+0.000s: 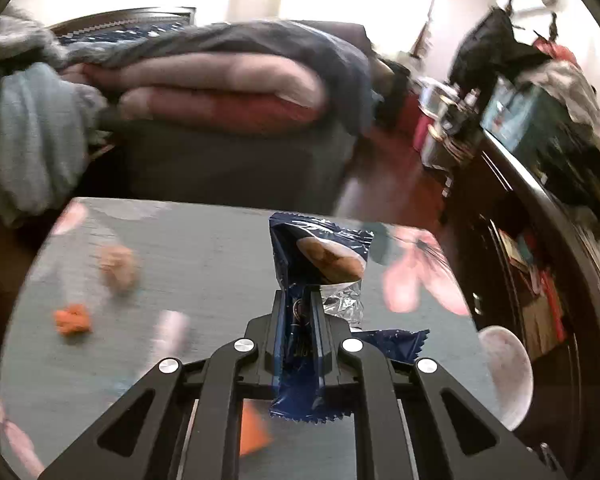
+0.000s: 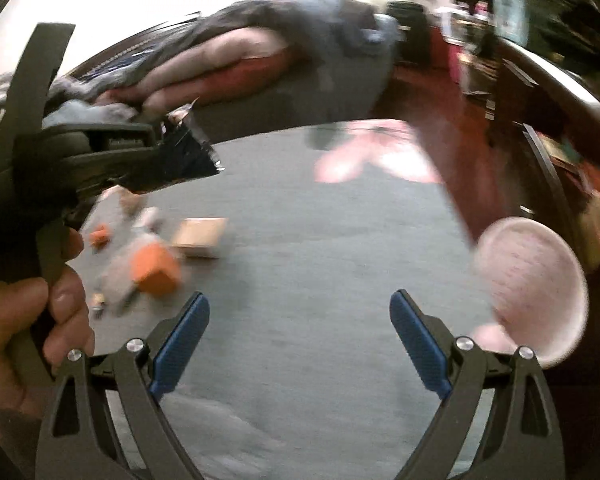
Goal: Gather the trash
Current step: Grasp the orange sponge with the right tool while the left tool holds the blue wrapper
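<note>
Clamping a blue snack wrapper (image 1: 320,256) between its narrowed fingers, the left gripper (image 1: 299,300) holds it lifted above the grey table (image 1: 204,240). Fingers spread wide, the right gripper (image 2: 300,312) carries nothing. By my judgement 1 piece is collected so far; orange scraps (image 1: 73,319), a small cardboard box (image 2: 200,236) and blurred litter on the left remain.
</note>
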`<action>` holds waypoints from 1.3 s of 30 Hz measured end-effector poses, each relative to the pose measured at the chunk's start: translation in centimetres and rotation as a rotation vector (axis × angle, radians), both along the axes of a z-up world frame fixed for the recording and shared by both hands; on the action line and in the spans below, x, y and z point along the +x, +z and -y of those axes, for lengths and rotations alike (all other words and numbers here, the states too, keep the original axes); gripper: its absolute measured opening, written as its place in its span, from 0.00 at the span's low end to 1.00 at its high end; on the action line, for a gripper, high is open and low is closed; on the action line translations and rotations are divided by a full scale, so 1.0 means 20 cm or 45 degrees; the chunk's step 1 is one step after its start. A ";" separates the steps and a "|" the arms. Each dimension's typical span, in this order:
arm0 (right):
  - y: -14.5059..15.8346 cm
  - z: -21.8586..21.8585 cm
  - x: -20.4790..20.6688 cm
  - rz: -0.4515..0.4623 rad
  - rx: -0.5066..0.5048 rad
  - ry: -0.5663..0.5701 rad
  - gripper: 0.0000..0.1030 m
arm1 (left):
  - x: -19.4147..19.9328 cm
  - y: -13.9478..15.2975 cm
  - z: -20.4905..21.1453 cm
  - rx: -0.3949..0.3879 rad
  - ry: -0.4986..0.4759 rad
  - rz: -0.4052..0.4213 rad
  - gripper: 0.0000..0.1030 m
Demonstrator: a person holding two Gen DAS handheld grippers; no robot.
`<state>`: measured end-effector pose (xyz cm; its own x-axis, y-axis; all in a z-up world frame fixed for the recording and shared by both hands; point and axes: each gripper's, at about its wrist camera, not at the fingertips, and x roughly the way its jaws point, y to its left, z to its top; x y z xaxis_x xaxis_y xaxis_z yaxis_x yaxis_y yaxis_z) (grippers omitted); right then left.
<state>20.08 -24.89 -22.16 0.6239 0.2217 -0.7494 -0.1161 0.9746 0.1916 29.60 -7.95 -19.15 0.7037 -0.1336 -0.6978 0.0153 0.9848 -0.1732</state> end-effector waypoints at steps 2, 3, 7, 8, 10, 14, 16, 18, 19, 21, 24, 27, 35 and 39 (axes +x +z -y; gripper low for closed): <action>-0.01 -0.15 0.03 0.007 0.007 0.074 0.89 | -0.04 0.03 -0.12 0.013 0.048 0.026 0.12; -0.01 -0.21 0.04 0.009 0.012 0.099 0.89 | -0.05 0.04 -0.17 0.015 0.062 0.033 0.12; -0.06 -0.41 0.11 -0.006 -0.014 0.185 0.86 | -0.09 0.06 -0.34 0.012 0.115 0.047 0.12; -0.08 -0.45 0.13 -0.014 -0.030 0.195 0.83 | -0.10 0.07 -0.39 0.010 0.134 0.048 0.12; -0.11 -0.50 0.16 -0.030 -0.046 0.207 0.79 | -0.11 0.06 -0.45 -0.002 0.153 0.049 0.12; -0.16 -0.56 0.20 -0.051 -0.086 0.222 0.72 | -0.13 0.05 -0.53 -0.016 0.184 0.047 0.12; -0.18 -0.59 0.22 -0.059 -0.100 0.229 0.65 | -0.13 0.04 -0.56 -0.032 0.195 0.044 0.12; -0.19 -0.61 0.24 -0.060 -0.116 0.229 0.60 | -0.13 0.04 -0.58 -0.046 0.199 0.043 0.12; -0.20 -0.61 0.23 -0.059 -0.121 0.230 0.56 | -0.13 0.04 -0.59 -0.057 0.199 0.042 0.12; -0.21 -0.61 0.23 -0.057 -0.126 0.238 0.46 | -0.14 0.04 -0.59 -0.075 0.195 0.044 0.12; -0.20 -0.60 0.23 -0.044 -0.114 0.258 0.37 | -0.15 0.05 -0.59 -0.073 0.192 0.053 0.12; -0.17 -0.58 0.20 -0.014 -0.118 0.247 0.37 | -0.16 0.06 -0.58 -0.073 0.184 0.059 0.12; -0.08 -0.40 0.08 0.007 -0.095 0.184 0.37 | -0.20 0.12 -0.51 -0.071 0.156 0.081 0.12; -0.05 -0.30 0.02 0.015 -0.079 0.148 0.37 | -0.23 0.16 -0.44 -0.059 0.128 0.095 0.12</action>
